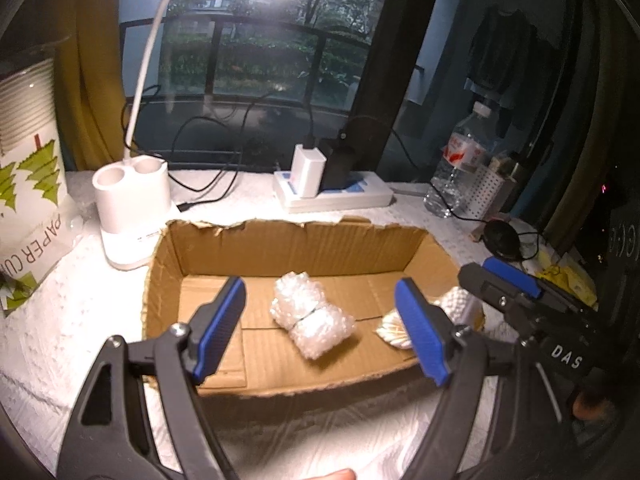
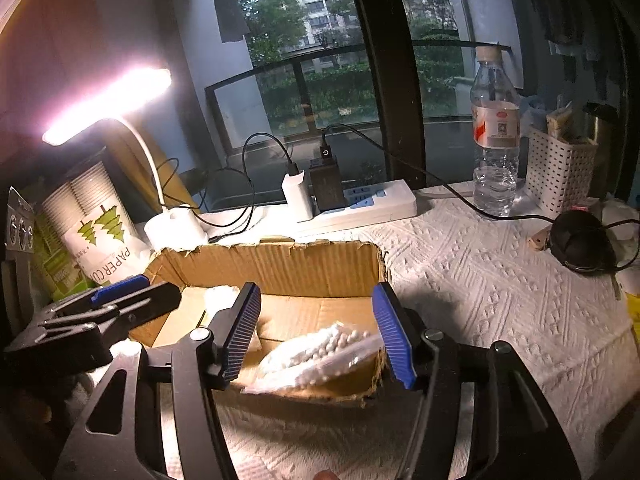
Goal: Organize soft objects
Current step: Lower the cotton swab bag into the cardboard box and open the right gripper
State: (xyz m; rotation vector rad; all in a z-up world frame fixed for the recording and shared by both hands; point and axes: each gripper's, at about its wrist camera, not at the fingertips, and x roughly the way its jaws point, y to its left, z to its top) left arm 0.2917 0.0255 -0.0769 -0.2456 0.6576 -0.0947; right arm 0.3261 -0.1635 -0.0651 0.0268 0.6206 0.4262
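**A:** Where do the soft objects lie?

**B:** Inside a shallow cardboard box with torn edges, set on a surface covered in white quilted paper. One bundle of bubble wrap, tied round the middle, resting near the centre of the box floor. One clear bag of white foam beads lying at the right end, tilted against the near wall, with a corner poking over the rim.

**A:** And the grippers?

**B:** Left gripper hovering over the near edge of the box, jaws spread wide, holding nothing. Right gripper poised at the right end, jaws likewise spread, the bead bag visible between them but not pinched (contact with either pad hard to tell).

**A:** How far along, then?

**B:** Judged nearly finished: two soft items boxed, none seen loose on the surface in either view. Perhaps left: nudging the bead bag fully below the rim, so nothing hangs out.

**A:** Anything else nearby?

**B:** Behind the box, a lit white desk lamp, a power strip with chargers, a water bottle, a sleeve of paper cups. All apart from the box.
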